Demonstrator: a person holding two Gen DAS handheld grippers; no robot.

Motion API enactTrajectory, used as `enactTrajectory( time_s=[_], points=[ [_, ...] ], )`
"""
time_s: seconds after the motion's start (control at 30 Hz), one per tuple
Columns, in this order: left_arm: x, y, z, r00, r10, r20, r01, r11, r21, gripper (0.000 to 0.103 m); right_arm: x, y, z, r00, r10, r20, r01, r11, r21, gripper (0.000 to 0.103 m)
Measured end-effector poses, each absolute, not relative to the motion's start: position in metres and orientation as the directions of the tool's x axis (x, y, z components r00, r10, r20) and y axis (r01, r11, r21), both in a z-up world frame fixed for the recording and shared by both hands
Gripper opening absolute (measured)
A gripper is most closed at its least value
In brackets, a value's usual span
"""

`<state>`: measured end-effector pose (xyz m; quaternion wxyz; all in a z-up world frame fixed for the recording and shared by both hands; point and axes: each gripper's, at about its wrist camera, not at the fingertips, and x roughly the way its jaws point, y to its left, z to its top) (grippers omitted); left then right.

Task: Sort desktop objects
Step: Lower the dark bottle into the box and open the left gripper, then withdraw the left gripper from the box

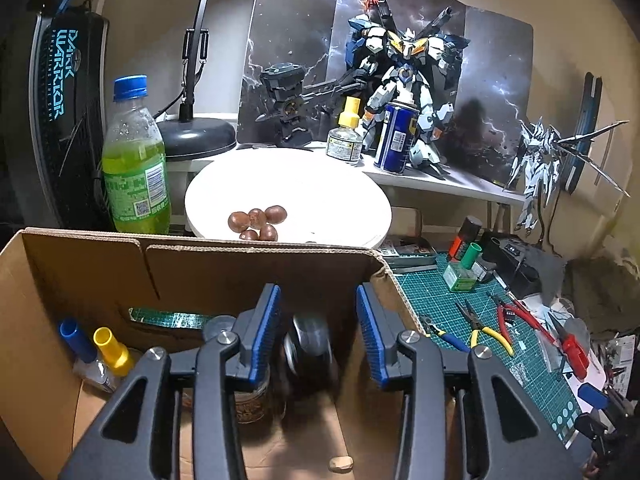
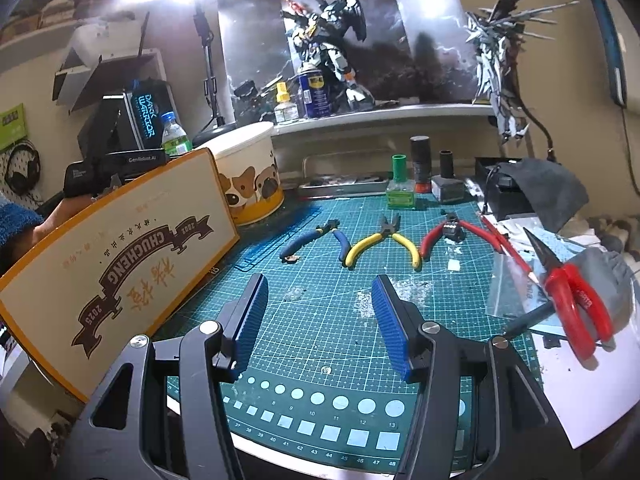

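In the left wrist view a cardboard box (image 1: 80,272) fills the lower left and centre. In its lower left corner stand two small bottles, one with a blue cap (image 1: 76,340), one with a yellow cap (image 1: 112,346). To their right the left gripper (image 1: 318,334) reaches down into the box with its jaws parted. A dark, round-topped jar (image 1: 310,346), blurred, sits in the gap, and neither pad presses on it. Low beside the left pad a labelled jar (image 1: 252,398) shows in part. Behind the box a white lid (image 1: 288,184) carries five brown nuts (image 1: 258,222).

In the right wrist view the box's printed side (image 2: 120,276) stands at the left, with a tub (image 2: 250,178) printed with dogs just behind it. The right gripper (image 2: 320,322) hovers released and empty over the green mat (image 2: 320,340). Further up the mat, blue pliers (image 2: 320,238), yellow pliers (image 2: 382,244) and red pliers (image 2: 456,232) lie in a row, and bigger red pliers (image 2: 572,300) lie at the right edge.
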<state>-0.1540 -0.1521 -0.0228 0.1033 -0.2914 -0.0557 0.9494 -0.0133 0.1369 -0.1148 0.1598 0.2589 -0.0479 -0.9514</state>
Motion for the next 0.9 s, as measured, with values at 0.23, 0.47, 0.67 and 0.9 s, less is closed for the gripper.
enactTrajectory(
  time_s=[0.23, 0.47, 0.67, 0.9],
  points=[
    [-0.155, -0.152, -0.022, -0.806, 0.217, -0.551, -0.149, -0.975, -0.165, 0.041, -0.012, 0.137, -0.114, -0.814, -0.331, -0.477, 0.282, -0.943, 0.175, 0.051],
    [-0.15, -0.147, -0.014, -0.819, 0.15, -0.553, -0.11, -0.988, -0.106, 0.056, -0.009, 0.135, -0.113, -0.813, -0.333, -0.477, 0.287, -0.943, 0.17, 0.051],
    [-0.136, -0.147, 0.021, -0.863, 0.088, -0.497, -0.06, -0.996, -0.072, 0.085, -0.008, 0.138, -0.111, -0.814, -0.334, -0.474, 0.286, -0.943, 0.172, 0.051],
    [-0.092, -0.124, 0.088, -0.931, -0.051, -0.363, 0.03, -0.998, 0.062, 0.089, -0.005, 0.139, -0.107, -0.818, -0.341, -0.463, 0.292, -0.94, 0.176, 0.051]
  ],
)
